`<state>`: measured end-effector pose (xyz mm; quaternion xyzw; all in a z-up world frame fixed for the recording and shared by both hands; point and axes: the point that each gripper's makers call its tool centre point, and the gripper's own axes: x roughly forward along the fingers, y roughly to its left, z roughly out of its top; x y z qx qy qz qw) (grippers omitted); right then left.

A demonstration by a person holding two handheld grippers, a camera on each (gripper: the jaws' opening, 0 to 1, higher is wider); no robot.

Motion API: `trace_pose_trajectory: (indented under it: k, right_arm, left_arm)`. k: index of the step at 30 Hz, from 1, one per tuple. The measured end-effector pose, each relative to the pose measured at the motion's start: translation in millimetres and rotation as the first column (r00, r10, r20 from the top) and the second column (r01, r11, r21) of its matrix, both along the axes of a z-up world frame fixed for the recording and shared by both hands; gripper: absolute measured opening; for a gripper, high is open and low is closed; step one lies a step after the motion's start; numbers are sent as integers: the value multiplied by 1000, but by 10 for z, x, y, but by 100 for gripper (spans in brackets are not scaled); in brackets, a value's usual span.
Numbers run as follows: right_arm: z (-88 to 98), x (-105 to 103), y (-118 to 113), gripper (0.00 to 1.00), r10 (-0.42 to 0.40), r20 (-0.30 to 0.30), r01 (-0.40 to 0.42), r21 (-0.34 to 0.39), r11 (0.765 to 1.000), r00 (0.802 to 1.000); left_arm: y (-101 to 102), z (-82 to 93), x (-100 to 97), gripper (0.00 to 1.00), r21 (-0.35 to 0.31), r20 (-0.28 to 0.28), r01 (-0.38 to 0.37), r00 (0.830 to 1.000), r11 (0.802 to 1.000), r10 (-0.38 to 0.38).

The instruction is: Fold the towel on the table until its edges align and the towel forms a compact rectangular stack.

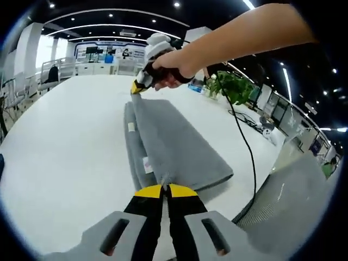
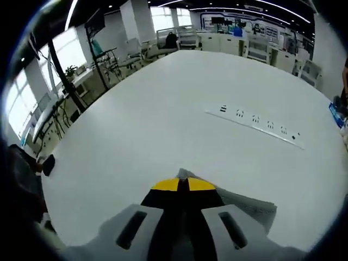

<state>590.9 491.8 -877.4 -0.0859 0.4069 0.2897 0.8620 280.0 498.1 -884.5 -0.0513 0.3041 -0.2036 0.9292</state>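
left gripper (image 1: 165, 191), bottom centre: jaws pressed together on the near corner of the grey towel (image 1: 168, 141). right gripper (image 1: 136, 88), upper centre, held by a hand (image 1: 173, 68), pinches the far corner. folded towel lies mid-frame on the white table (image 1: 65, 147); cable (image 1: 244, 144) right; power strip (image 2: 255, 124).

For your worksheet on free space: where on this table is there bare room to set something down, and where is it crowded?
Bare tabletop lies beside the folded grey towel, on the side away from the cable. More lies between the right tongs and the socket strip. It is crowded at the towel's two ends, where the left tongs and the right tongs pinch it.
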Motion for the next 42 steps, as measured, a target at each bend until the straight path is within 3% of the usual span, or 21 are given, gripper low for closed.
trace_pose_trajectory:
  k: [3,10,12,14,23,31,37,41,42]
  right_arm:
    - [-79,29,30,1,4,-1,-4,-5,1000,1000]
    - [-112,110,17,5,39,17,-39,-16,999,999]
    - [-31,178,7,13,19,65,-19,0,1000,998]
    - [-6,209,-15,23,2,74,-2,7,1000,997]
    - [154,285,-295,21,-27,105,27,0,1000,994]
    - [448,196,-561,26,-72,123,67,46,997,990]
    - [535,136,-645,28,-13,165,15,-15,1000,986]
    - [674,-28,-666,29,4,189,1,-24,1000,982]
    - [655,39,-671,29,7,189,-2,-25,1000,982]
  left_arm:
    - [10,-77,0,3,10,-29,4,1000,1000,-4]
    - [35,-86,4,5,39,-27,0,1000,999,2]
    - [70,-82,19,6,53,-19,-11,1000,999,12]
    - [131,-56,30,7,66,-5,-34,999,997,35]
    - [211,114,96,7,76,42,-52,998,996,49]
    - [140,163,74,7,72,62,-33,998,997,29]
    - [128,236,56,7,76,73,-17,997,997,11]
    - [157,289,68,7,88,87,-4,996,996,-3]
    - [177,315,76,7,90,94,-7,996,996,-1]
